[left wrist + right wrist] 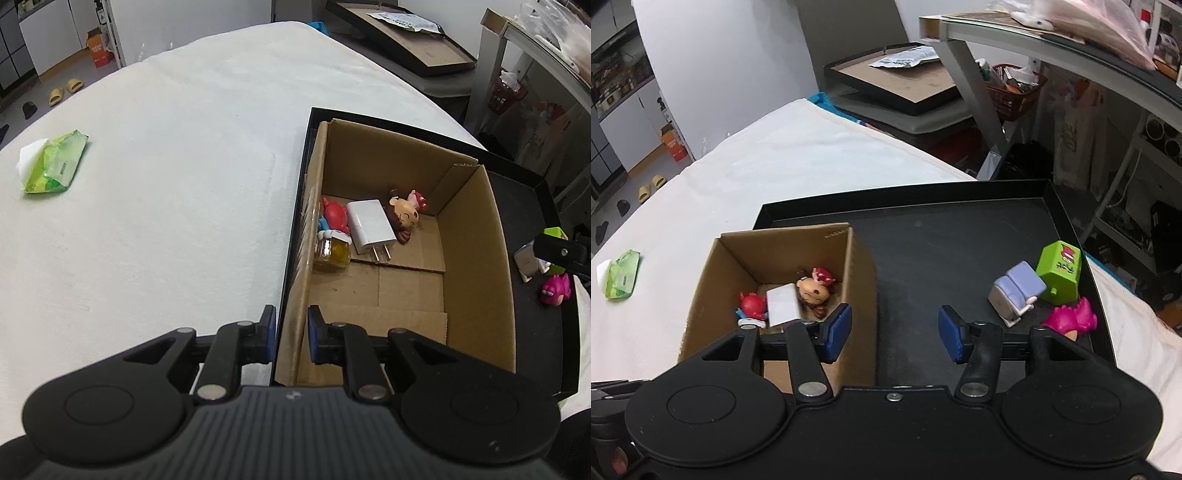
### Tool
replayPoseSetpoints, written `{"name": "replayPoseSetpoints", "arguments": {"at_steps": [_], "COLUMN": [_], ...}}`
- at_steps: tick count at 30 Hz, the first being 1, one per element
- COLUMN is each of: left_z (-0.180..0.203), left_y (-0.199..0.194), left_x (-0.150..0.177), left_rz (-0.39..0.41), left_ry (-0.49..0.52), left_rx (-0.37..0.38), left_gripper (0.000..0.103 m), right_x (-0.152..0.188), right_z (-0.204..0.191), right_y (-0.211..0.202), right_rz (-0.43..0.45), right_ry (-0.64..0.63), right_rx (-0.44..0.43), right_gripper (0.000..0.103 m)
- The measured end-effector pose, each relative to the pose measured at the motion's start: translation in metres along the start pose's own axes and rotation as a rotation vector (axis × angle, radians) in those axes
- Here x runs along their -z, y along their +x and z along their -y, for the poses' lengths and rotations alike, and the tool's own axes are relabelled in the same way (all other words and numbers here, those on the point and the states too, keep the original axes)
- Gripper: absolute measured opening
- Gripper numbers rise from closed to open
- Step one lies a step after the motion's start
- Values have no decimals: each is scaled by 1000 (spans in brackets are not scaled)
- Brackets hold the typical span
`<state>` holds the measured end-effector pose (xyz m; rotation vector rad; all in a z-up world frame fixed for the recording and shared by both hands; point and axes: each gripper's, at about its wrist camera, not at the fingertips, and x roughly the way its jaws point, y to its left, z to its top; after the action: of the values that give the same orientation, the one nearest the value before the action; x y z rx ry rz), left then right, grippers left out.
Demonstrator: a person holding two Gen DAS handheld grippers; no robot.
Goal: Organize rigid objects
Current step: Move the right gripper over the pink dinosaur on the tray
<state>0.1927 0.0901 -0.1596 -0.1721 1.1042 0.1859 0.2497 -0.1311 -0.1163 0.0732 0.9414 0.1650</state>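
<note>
The left gripper (290, 334) clamps the cardboard box (476, 258) wall between its fingers. The right gripper (894, 332) hangs open and empty above the black tray (923, 258), toys (1015, 291) lying just beyond its right finger.

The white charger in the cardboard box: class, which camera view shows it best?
The left wrist view. There the white charger lies fully visible, prongs included, inside the cardboard box. In the right wrist view the charger looks smaller and its near end is cut off behind the right hand-held gripper.

A white-covered table (166, 166) carries a black tray (960, 229) and a green packet (55, 162).
</note>
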Motion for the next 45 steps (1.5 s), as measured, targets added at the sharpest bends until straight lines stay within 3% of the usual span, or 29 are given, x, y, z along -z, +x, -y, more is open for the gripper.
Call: {"name": "replayPoseSetpoints", "arguments": {"at_steps": [8,13,22,24,32,45], "left_z": [6,15,31,33,40,48], "left_y": [0,0,-2,-2,0,9], "left_x": [-1,-2,0,0,-3,-7], "left_rz": [9,15,27,24,11,-3], "left_ry": [4,30,85,86,79,85], "left_rx": [-61,-100,-139,-145,-180,-199], "left_gripper": [27,49,61,62,62,62], "right_x": [13,22,27,28,32,35], "right_z": [18,35,75,82,107,134], "right_y": [2,9,17,20,34,67], "right_rz": [44,42,49,53,52,-43], "right_ry": [-5,15,74,65,73,132], "right_rx": [62,82,122,149,203,205], "right_gripper": [68,70,73,78,78,78]}}
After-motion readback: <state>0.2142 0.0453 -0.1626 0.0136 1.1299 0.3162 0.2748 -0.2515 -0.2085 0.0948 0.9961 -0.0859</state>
